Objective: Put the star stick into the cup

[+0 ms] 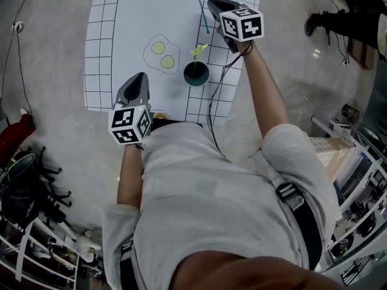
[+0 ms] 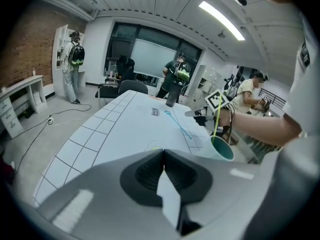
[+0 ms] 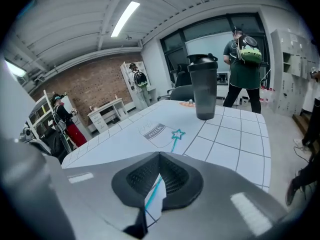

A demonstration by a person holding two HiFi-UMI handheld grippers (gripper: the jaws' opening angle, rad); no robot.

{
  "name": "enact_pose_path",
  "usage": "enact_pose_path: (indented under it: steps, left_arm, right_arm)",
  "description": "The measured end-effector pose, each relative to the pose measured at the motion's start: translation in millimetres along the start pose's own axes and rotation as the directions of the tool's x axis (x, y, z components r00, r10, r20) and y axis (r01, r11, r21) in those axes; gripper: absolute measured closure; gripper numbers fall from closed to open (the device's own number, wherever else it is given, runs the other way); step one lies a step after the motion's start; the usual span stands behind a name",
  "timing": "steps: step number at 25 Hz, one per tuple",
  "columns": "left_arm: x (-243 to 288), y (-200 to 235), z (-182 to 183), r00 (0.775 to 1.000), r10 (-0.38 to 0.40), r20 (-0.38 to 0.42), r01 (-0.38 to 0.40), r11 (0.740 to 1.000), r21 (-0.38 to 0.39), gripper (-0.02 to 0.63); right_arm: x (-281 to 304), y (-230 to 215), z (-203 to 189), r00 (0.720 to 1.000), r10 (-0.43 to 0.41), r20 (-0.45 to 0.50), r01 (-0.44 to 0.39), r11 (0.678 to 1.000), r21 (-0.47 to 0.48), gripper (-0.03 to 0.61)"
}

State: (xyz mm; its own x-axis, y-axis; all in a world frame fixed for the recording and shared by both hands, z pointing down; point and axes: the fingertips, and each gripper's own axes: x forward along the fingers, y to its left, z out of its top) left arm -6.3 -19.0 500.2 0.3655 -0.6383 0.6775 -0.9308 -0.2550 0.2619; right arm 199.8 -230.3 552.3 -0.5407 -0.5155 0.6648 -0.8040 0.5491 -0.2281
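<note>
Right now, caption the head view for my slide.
Yellow star stick in cup; blue star stick lies near right tongs.

Person wears a pale grey, short-sleeved T-shirt [image 1: 205, 204]. A dark strap [image 1: 289, 193] with a grey buckle crosses it at one side. Tools: left gripper [image 1: 140, 77] and right gripper [image 1: 213, 3], both with smooth grey tapered shells and black ribbed pads [image 2: 147, 173] inside. Each carries a white cube [image 1: 129, 124] printed with black square markers. A thin black cable [image 1: 213, 101] trails from the right one.

Closed hand-held gripper [image 3: 160, 155] overhangs the star stick [image 3: 177, 134].
</note>
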Motion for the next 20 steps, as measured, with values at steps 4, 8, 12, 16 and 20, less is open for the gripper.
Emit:
enact_pose_path:
  steps: [4, 8, 12, 16, 20]
  left_arm:
    - [4.3, 8.3, -2.7, 1.000, 0.023, -0.008, -0.023, 0.999, -0.032, 0.611]
    - [9.3, 16.6, -3.7, 0.999, 0.038, -0.011, -0.039, 0.997, -0.062, 0.611]
    - [13.9, 24.3, -3.4, 0.999, 0.049, -0.008, -0.049, 0.996, -0.080, 0.611]
    - [13.2, 29.7, -7.5, 0.998, 0.053, -0.015, -0.054, 0.994, -0.095, 0.611]
    - [12.1, 34.2, -7.6, 0.998, 0.058, -0.012, -0.059, 0.993, -0.100, 0.611]
  right_arm:
    - [27.3, -3.2, 3.4, 0.998, -0.012, -0.059, 0.010, 0.999, -0.038, 0.578]
    - [48.8, -8.2, 3.1, 0.991, -0.065, -0.114, 0.055, 0.995, -0.087, 0.568]
    - [69.8, -11.0, -3.7, 0.980, -0.099, -0.174, 0.077, 0.988, -0.132, 0.520]
    - [78.7, -16.9, -7.5, 0.964, -0.156, -0.217, 0.119, 0.977, -0.175, 0.503]
    - [81.6, -16.4, -7.9, 0.955, -0.174, -0.241, 0.123, 0.970, -0.212, 0.502]
